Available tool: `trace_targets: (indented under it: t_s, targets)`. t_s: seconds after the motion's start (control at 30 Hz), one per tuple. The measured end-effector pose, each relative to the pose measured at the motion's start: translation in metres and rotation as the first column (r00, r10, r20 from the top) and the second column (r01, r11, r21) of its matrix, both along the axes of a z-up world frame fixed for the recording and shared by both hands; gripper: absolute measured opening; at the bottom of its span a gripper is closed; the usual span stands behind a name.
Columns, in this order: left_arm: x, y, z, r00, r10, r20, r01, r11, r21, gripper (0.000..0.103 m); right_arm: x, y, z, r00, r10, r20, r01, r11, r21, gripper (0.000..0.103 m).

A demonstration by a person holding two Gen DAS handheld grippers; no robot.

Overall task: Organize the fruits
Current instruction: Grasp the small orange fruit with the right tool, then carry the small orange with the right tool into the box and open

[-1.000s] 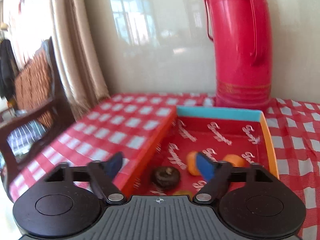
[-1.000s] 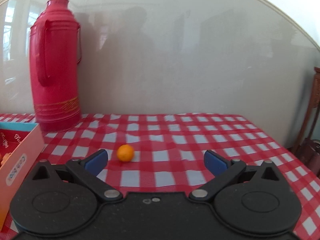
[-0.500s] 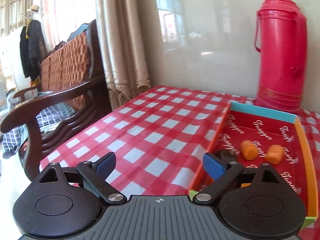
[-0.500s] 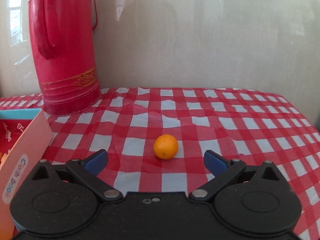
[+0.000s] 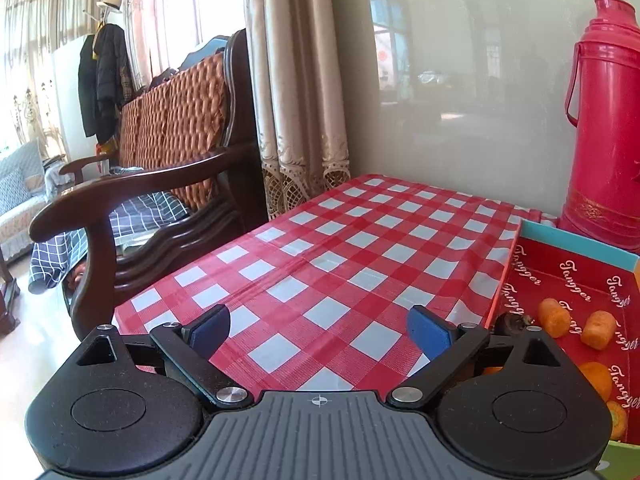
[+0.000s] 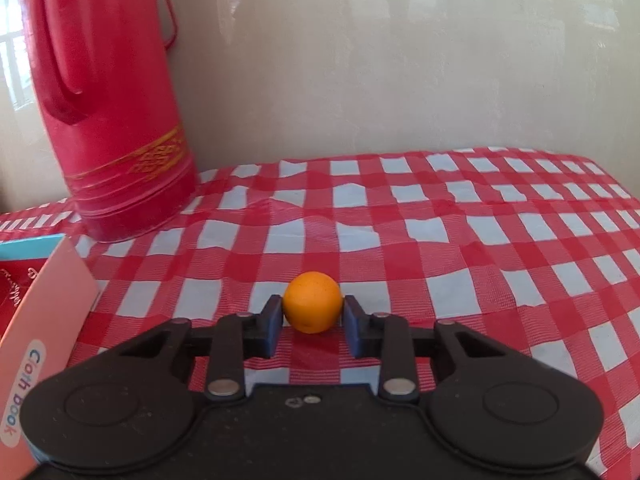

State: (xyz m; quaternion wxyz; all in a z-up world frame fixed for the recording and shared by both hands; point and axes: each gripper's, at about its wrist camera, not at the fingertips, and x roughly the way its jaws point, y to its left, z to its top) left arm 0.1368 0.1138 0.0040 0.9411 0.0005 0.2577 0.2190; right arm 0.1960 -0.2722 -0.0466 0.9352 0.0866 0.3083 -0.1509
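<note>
Surface: red-and-white checked tablecloth (image 6: 440, 232) on a table against a pale wall, red thermos (image 6: 108, 120) at the back edge.
Right gripper (image 6: 313, 316): jaws have just been closing, now clenched on the small orange (image 6: 313, 307).
Orange: on the cloth, centred between the pads.
Box (image 5: 560, 276): to the orange's left, already holding fruit pieces.
Left gripper (image 5: 318, 328): spread wide, empty, over bare cloth beside the box's left wall.
Next: likely lift, carry left over the wall.

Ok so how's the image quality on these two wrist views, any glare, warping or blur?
Left wrist view: sunlit curtains blow out top left, the glossy wall mirrors a window, and fisheye bows the chair. Right wrist view: even light, sharp orange between the pads, thermos leaning from distortion.
</note>
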Motion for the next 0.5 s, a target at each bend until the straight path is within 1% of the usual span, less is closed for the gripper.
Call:
trace_targets:
  t_s: [0.07, 0.17, 0.27, 0.37, 0.5]
  targets:
    - [-0.001, -0.001, 0.000, 1.000, 0.000, 0.002, 0.000, 1.000, 0.006, 0.095, -0.003, 0.003, 0.003, 1.000, 0.019, 0.020, -0.019, 1.000, 0.005, 0.023]
    - [-0.001, 0.000, 0.000, 1.000, 0.005, 0.002, -0.006, 1.000, 0.002, 0.095, -0.010, 0.016, 0.013, 0.995, 0.076, 0.065, -0.078, 0.997, 0.022, 0.023]
    - [0.000, 0.004, 0.000, 1.000, 0.017, 0.000, -0.017, 1.000, -0.011, 0.096, -0.020, 0.038, 0.027, 0.979, 0.164, 0.118, -0.169, 0.985, 0.031, 0.023]
    - [0.000, 0.006, -0.001, 1.000, 0.023, -0.008, -0.023, 1.000, -0.018, 0.096, -0.035, 0.067, 0.040, 0.947, 0.276, 0.168, -0.283, 0.959, 0.021, 0.024]
    - [0.000, 0.008, -0.002, 1.000, 0.019, -0.020, -0.019, 1.000, -0.022, 0.096, -0.052, 0.110, 0.048, 0.881, 0.431, 0.195, -0.437, 0.899, -0.012, 0.024]
